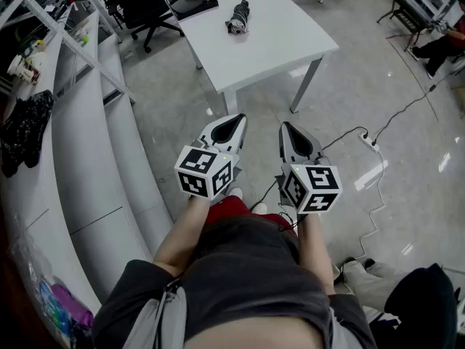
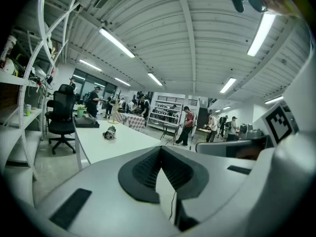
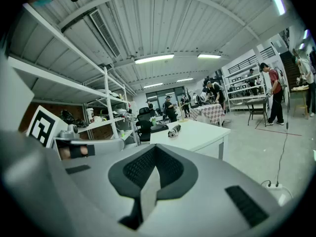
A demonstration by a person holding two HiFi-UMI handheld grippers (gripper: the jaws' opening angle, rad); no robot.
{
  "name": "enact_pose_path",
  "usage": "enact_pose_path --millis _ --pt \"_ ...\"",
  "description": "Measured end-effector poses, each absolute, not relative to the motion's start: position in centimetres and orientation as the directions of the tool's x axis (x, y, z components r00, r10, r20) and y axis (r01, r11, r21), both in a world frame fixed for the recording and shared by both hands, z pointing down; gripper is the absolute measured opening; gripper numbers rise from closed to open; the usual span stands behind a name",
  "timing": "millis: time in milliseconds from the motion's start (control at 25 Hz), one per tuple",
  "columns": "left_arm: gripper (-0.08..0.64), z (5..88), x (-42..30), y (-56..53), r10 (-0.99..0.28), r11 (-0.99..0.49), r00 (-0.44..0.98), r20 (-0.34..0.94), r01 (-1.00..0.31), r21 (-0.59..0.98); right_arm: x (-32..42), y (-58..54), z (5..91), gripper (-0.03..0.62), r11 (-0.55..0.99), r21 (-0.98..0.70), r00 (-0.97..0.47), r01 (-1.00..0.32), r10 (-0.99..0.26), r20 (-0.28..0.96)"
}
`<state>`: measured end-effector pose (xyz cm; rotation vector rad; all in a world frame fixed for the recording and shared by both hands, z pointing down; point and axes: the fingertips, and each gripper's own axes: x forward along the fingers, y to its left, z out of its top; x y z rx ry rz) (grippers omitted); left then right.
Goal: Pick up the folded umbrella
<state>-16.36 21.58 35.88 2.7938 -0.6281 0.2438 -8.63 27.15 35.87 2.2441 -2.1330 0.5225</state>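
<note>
Out front: left claw (image 1: 234, 122), right claw (image 1: 287, 129) parallel, closed, empty.

White table (image 1: 290, 46) w/ folded umbrella (image 1: 238, 17) lying on top, office chair (image 1: 142, 6) behind; L gripper (image 1: 229, 127) & R gripper (image 1: 292, 135) side by side, jaws together, well short of table; white shelving (image 1: 80, 129) at left; cable (image 1: 378, 187) on floor, right
</note>
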Motion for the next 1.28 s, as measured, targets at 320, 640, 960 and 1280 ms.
enact_pose_path --millis 320,640,960,1280 --pt "0.013 36.2 -15.7 22.3 -0.403 -0.865 0.887 0.225 -0.450 0.222 -7.7 28.1 36.5 0.018 -0.075 -0.240 0.015 -0.968 -0.970 0.242" --pt "0.013 36.0 -14.9 23.1 -0.435 -0.857 0.872 0.225 -0.478 0.193 -6.0 29.3 37.5 0.018 -0.091 -0.255 0.022 -0.963 -0.964 0.264" --pt "0.014 35.3 -14.6 23.0 -0.468 -0.850 0.854 0.226 -0.505 0.151 -4.7 29.4 37.1 0.018 -0.105 -0.260 0.037 -0.960 -0.967 0.253" --pt "0.014 34.9 -13.5 21.4 -0.487 -0.841 0.845 0.220 -0.522 0.142 -3.3 27.9 36.9 0.018 -0.093 -0.258 0.027 -0.962 -0.968 0.248"
